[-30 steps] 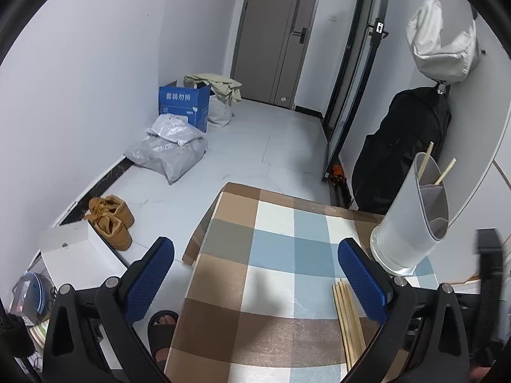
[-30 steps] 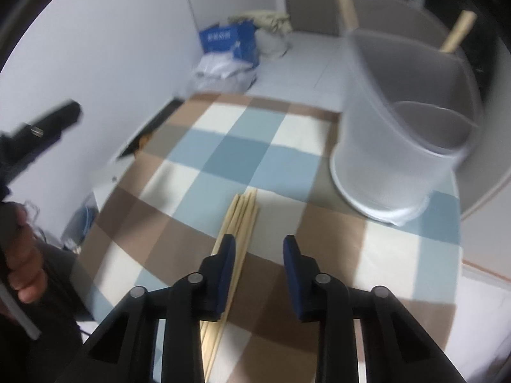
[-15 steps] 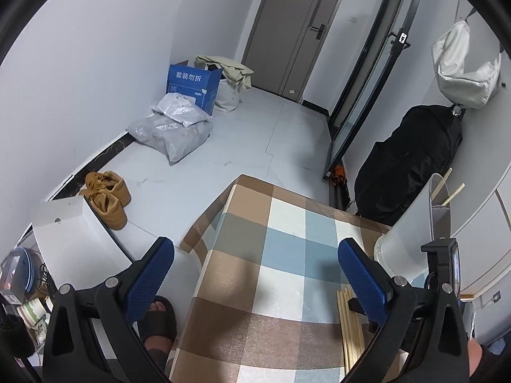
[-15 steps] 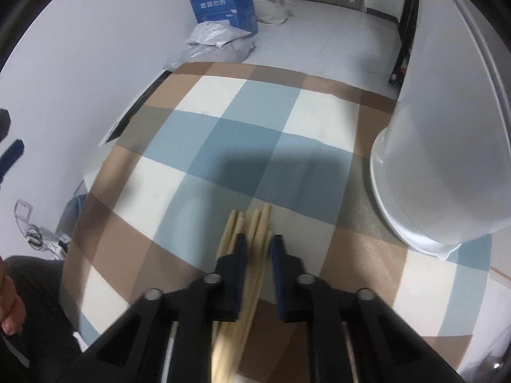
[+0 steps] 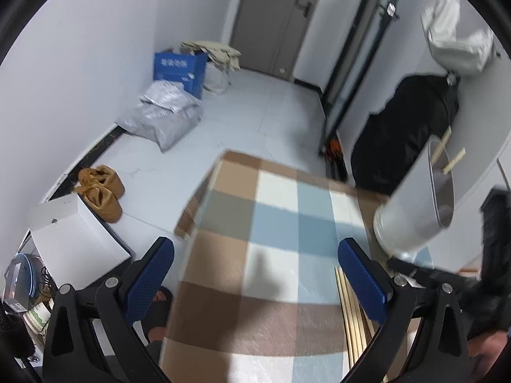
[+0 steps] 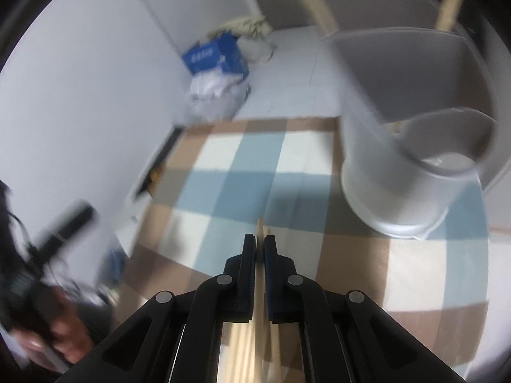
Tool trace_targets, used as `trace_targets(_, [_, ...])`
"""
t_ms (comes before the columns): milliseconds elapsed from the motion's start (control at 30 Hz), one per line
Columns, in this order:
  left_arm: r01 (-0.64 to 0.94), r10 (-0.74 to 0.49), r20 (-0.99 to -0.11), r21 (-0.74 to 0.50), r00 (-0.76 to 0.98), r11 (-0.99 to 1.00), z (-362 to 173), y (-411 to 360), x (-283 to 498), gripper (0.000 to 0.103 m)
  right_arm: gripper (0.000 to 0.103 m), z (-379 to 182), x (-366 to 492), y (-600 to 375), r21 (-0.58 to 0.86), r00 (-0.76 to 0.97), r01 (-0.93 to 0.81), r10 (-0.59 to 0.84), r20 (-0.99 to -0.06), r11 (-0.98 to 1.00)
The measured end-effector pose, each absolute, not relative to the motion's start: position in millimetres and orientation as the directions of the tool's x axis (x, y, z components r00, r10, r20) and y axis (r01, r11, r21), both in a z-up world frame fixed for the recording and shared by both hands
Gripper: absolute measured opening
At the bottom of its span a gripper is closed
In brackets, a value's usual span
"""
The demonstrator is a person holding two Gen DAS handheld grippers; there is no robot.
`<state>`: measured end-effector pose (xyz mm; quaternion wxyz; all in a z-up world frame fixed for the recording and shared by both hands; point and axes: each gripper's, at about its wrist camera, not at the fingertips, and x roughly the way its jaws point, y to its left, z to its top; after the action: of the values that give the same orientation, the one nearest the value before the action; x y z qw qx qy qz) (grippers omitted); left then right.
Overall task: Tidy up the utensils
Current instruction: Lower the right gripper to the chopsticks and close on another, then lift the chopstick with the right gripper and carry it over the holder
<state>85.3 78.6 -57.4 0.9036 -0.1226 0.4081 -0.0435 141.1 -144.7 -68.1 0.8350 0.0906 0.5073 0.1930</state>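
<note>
Between my right gripper's (image 6: 259, 239) pads, closed together on it, I have one thin chopstick (image 6: 260, 223) from the bundle (image 5: 351, 312) lying on the checked tablecloth (image 5: 271, 223), near the grey holder (image 6: 399, 159). I judge it light, stiff and slick, so I grip mid-length. My left gripper (image 5: 255, 274) hangs spread wide, empty.

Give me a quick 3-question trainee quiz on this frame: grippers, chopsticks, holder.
1. True or false: the left gripper is shut on a chopstick.
2. What is the right gripper clamped on? A) chopstick B) spoon C) nothing
3. Fill in: two chopsticks already stand in the grey ___.

Key:
1. False. Its jaws are wide open and empty; the loose chopsticks lie on the checked tablecloth.
2. A. A chopstick pokes out between the closed pads.
3. holder.
</note>
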Motion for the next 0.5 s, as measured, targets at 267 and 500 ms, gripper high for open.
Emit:
trace_targets(267, [0.107, -0.285, -0.839, -0.267, 0.462, 0.958, -90, 39, 89, 0.100, 0.004, -55, 116, -215, 0.599, 0.581, -0.078, 0.525, -0.622, 0.797])
trace_targets(500, [0.147, -0.166, -0.899, -0.115, 0.405, 0.982, -106, 11, 84, 0.100, 0.004, -61, 100, -255, 0.664, 0.669, -0.045, 0.516, -0.535, 0.747])
